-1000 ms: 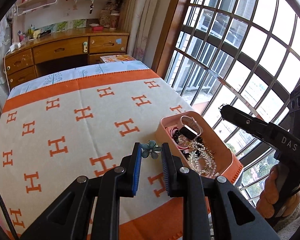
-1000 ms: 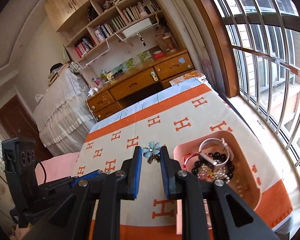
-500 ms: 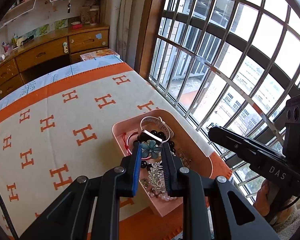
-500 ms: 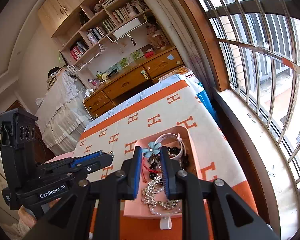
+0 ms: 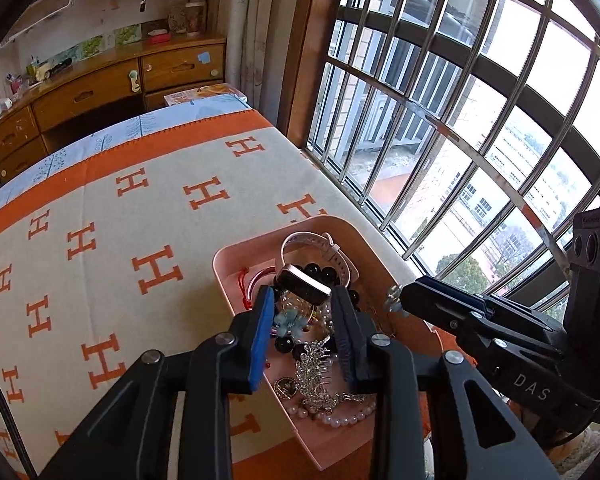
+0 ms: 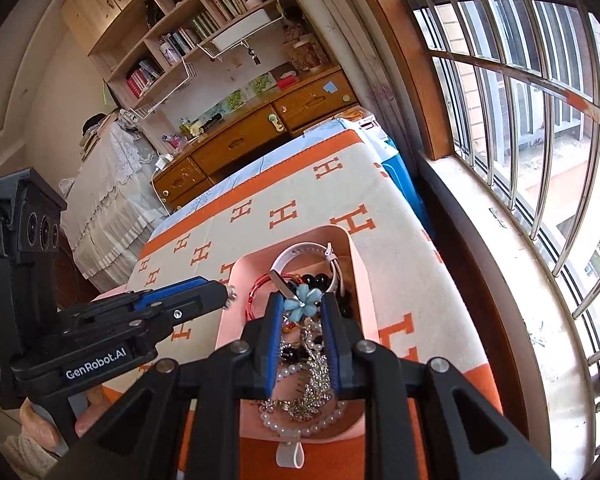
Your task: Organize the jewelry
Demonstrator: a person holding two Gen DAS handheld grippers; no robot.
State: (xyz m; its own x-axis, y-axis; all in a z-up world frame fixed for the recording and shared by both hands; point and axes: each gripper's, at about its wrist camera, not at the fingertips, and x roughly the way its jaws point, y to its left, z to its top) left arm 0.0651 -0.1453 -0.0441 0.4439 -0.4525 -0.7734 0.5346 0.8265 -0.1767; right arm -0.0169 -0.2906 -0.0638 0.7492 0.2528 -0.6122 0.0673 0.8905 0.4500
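A pink tray (image 5: 236, 276) (image 6: 364, 280) near the window-side edge of the bed holds a white watch (image 5: 320, 244), black beads, a silver brooch (image 5: 316, 376), a pearl string (image 5: 340, 420) and a red bangle (image 5: 256, 280). My left gripper (image 5: 304, 294) (image 6: 224, 292) hangs over the tray with its jaws opening. A pale blue flower piece (image 5: 290, 322) sits low between them by the left pad, clear of the right pad. My right gripper (image 6: 301, 300) (image 5: 404, 296) is over the tray too. Its pads still pinch a second blue flower (image 6: 302, 304) while the jaws ease apart.
An H-patterned orange and cream blanket (image 5: 120, 240) covers the bed. A barred window (image 5: 460, 120) runs close along the tray's right side. A wooden desk with drawers (image 5: 100, 92) and bookshelves (image 6: 204, 28) stand beyond the bed's far end. A hand (image 6: 36, 424) grips the left tool.
Both grippers moved from over the blanket to above the tray and sank closer to it. The left jaws spread and its flower slipped down between them. The right still holds its flower.
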